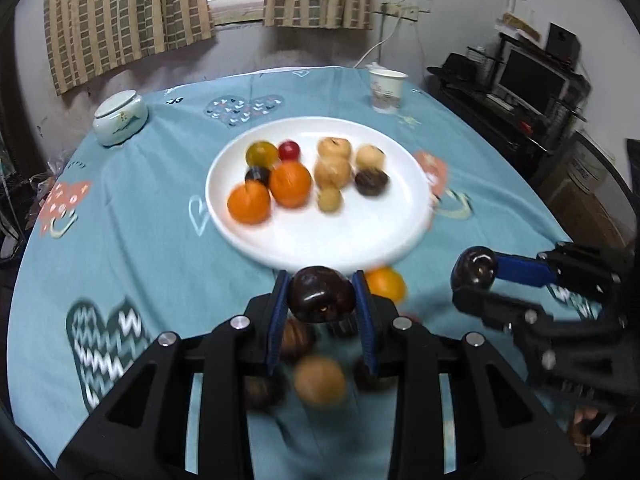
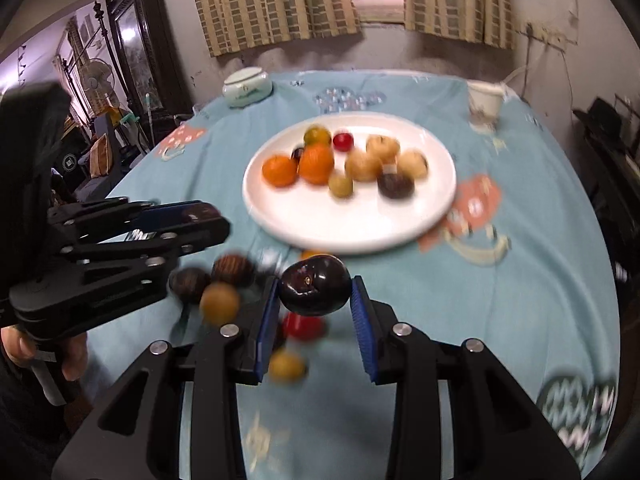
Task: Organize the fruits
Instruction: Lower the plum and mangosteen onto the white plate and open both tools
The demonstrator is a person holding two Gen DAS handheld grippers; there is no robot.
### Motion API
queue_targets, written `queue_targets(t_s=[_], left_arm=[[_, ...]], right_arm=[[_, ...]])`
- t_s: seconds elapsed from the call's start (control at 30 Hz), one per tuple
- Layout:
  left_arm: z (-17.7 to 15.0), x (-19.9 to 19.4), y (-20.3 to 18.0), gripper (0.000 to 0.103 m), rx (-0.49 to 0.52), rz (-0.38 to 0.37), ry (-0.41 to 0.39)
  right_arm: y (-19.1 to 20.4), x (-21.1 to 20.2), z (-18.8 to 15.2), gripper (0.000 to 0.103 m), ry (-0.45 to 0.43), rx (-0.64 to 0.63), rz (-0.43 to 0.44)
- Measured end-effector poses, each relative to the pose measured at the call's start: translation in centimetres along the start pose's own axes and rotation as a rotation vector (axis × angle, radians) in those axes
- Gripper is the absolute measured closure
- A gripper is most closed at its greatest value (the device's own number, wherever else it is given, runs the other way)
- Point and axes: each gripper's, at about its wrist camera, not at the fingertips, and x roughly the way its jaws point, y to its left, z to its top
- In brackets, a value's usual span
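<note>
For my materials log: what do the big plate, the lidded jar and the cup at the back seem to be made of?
Plate: glazed white ceramic or melamine, by its smooth glossy rim; the look leaves it open. Lidded jar: glazed ceramic, pale with a painted motif and a sheen. Cup: likely paper, matte white with a thin rim and faint print.
</note>
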Motion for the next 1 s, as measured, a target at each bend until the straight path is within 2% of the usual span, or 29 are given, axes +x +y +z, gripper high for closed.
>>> queue_targets(t_s=[0.1, 0.27, 0.6, 0.63, 0.67, 0.7, 0.73, 0.87, 1.0], left_arm=[[3.2, 3.3, 1.3, 0.071, -0.048, -0.001, 0.031], [5.1, 7.7, 2.7, 0.071, -0.089, 0.006, 0.086], [5.5, 9.7, 3.1, 0.069, -0.081, 0.007, 0.098], [5.6, 9.6, 3.2, 0.067, -0.082, 0.005, 0.095], [5.8, 9.3, 3.3, 0.049, -0.088, 0.0, 0.086], [6.0, 8.6, 3.5, 0.04, -0.097, 0.002, 0.063], [6.1, 7.7, 3.7, 0.031, -0.105, 0.005, 0.033], [6.4, 4.3, 4.5, 0.03, -0.123, 0.012, -0.031], [5.0, -0.4, 4.7, 0.023, -0.141, 0.005, -0.101]], right_arm=[[-0.9, 2.5, 2.9, 0.067, 0.008, -0.001, -0.004], [-3.1, 7.4, 5.9, 0.067, 0.078, 0.008, -0.021], [-3.6, 10.2, 6.4, 0.066, 0.088, -0.009, -0.026], [-3.5, 10.3, 6.4, 0.064, 0.082, -0.019, -0.045], [-3.3, 10.3, 6.5, 0.053, 0.071, -0.034, -0.076], [-3.1, 10.1, 6.6, 0.035, 0.047, -0.054, -0.111], [-3.0, 9.7, 6.6, 0.034, 0.016, -0.07, -0.117], [-2.8, 8.6, 7.2, 0.034, -0.008, -0.088, -0.118], [-1.8, 5.1, 7.0, 0.034, -0.043, -0.101, -0.114]])
